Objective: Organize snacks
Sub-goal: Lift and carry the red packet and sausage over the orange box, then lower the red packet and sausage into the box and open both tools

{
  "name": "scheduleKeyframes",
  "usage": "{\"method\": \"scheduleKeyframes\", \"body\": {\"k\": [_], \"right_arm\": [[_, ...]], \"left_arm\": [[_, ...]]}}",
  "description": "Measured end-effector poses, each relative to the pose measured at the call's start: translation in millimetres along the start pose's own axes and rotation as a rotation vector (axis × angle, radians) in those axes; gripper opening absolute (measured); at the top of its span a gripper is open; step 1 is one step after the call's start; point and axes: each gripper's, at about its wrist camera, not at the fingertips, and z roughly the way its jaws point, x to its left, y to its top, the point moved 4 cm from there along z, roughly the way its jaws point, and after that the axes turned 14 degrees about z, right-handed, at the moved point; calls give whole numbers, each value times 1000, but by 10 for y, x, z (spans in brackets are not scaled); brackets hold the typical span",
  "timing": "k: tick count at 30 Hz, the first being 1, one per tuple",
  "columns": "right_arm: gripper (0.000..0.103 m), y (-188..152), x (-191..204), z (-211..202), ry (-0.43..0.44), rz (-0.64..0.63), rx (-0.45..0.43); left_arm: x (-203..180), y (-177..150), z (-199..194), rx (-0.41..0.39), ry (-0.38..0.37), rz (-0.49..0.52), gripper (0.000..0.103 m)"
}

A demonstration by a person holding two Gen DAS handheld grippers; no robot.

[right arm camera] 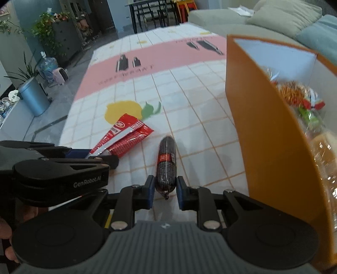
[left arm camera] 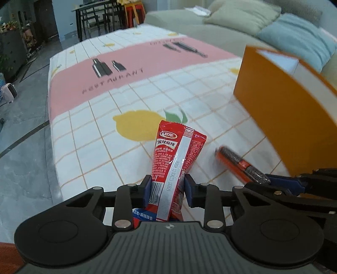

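My left gripper [left arm camera: 167,188] is shut on a red spicy-strip packet [left arm camera: 174,162], which sticks up and forward above the tablecloth; the packet also shows in the right wrist view [right arm camera: 124,137]. My right gripper [right arm camera: 163,190] is shut on the near end of a dark sausage stick [right arm camera: 166,162] with a red label; it also shows in the left wrist view [left arm camera: 240,164]. An orange box [right arm camera: 267,134] stands open at the right, with wrapped snacks [right arm camera: 299,99] inside. The box also shows in the left wrist view [left arm camera: 290,109].
The table wears a grid cloth [left arm camera: 126,88] with a pink band and a yellow lemon print [left arm camera: 137,124]. Its left edge drops to grey floor [left arm camera: 23,147]. A sofa with cushions [left arm camera: 242,19] lies behind the box. The left gripper's body [right arm camera: 59,166] sits close on my right gripper's left.
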Motion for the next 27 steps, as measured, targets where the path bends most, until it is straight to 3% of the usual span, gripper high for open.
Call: {"method": "scheduleKeyframes", "body": {"k": [7, 10, 15, 24, 27], "right_arm": [[19, 106, 46, -346, 24, -19, -66], [19, 210, 19, -558, 49, 7, -102], [19, 476, -92, -959, 75, 34, -199], [19, 871, -666, -1395, 8, 96, -292], [19, 957, -891, -1389, -72, 75, -304]], "left_arm": [[96, 152, -347, 2, 6, -74, 36], [67, 254, -513, 29, 19, -75, 36], [-93, 577, -788, -19, -2, -36, 36], [-698, 1281, -870, -79, -143, 66, 36], [-940, 1482, -708, -58, -192, 96, 36]]}}
